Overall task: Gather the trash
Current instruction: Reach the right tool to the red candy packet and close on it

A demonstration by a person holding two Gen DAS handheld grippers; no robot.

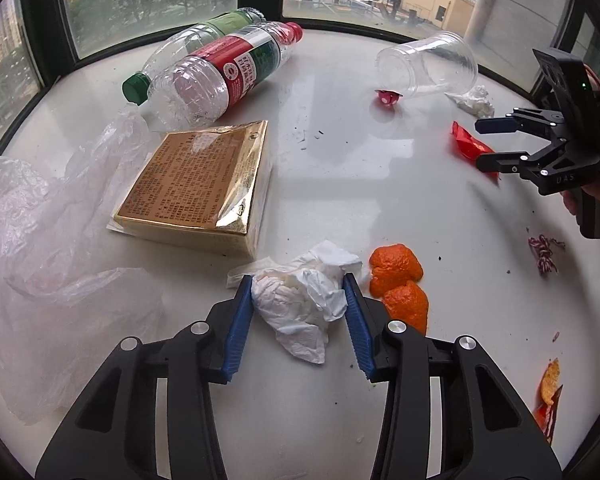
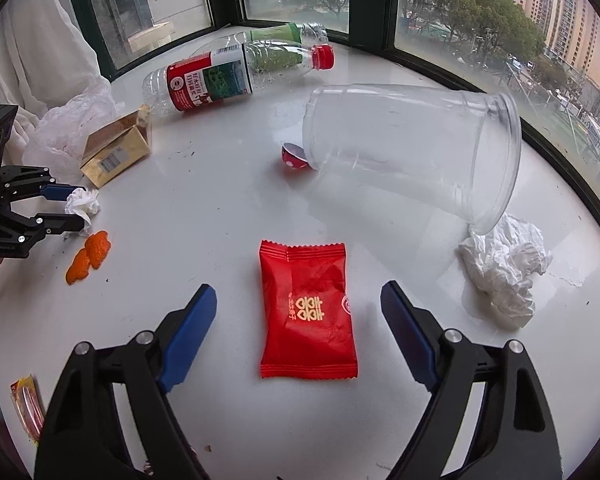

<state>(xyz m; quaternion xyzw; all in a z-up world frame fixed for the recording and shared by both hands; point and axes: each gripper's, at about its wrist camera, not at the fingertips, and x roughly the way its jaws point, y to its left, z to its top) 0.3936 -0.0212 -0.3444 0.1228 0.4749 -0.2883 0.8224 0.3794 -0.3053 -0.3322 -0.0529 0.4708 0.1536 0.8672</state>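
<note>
The left gripper (image 1: 299,294) has its pads pressed on either side of a crumpled tissue (image 1: 300,300) lying on the white table (image 1: 340,160). The right gripper (image 2: 298,304) stands wide open, holding nothing, straddling the red wrapper (image 2: 307,312), whose long axis runs straight ahead between the fingers.

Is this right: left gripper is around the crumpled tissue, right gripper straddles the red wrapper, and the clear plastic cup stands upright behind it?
Not quite. The clear plastic cup lies on its side, as the right wrist view shows. The rest holds: the left gripper has its pads against the crumpled tissue, and the right gripper straddles the red wrapper without touching it.
</note>
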